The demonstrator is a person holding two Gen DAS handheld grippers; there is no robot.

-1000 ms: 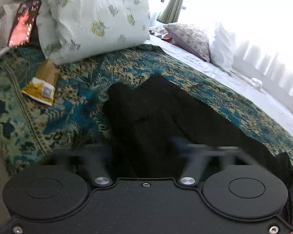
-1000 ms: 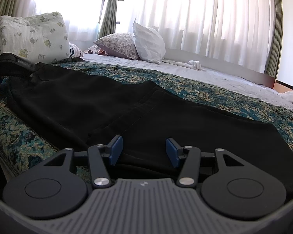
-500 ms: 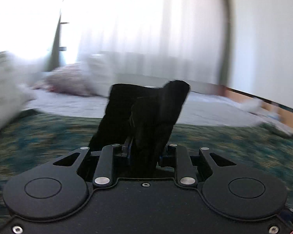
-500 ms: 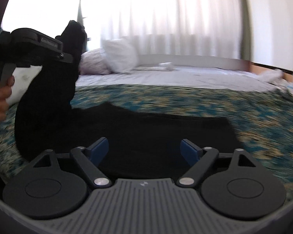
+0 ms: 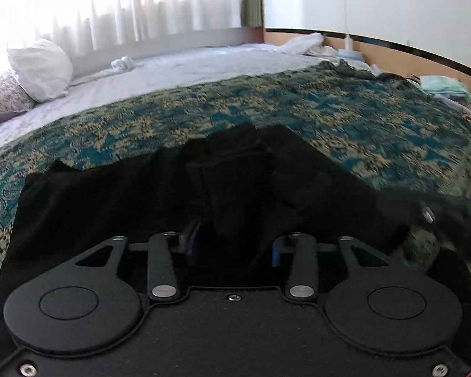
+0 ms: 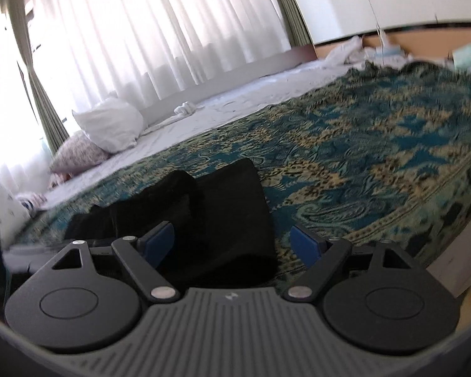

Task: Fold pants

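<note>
Black fabric fills the near ground of both wrist views: the pants (image 5: 267,188) lie doubled over on the patterned teal and gold bedspread (image 5: 361,116). In the left view the left gripper (image 5: 232,245) hovers low over them; its jaws have just been opening, and a fold of the black cloth stands up between its blue pads (image 5: 193,242), though the pads no longer seem to press on it. To the right edge of that view a blurred dark shape with a small metal pin crosses the cloth. In the right view the right gripper (image 6: 232,240) is spread wide, its jaws having opened a moment ago, with the end of the folded pants (image 6: 223,220) lying between the fingers and touching neither blue pad. Beyond the pants the bedspread runs on to a pale sheet (image 5: 185,69). At the far left a white pillow (image 6: 110,128) leans against a floral pillow (image 6: 78,154). White curtains (image 6: 160,31) hang behind them, brightly lit.
</note>
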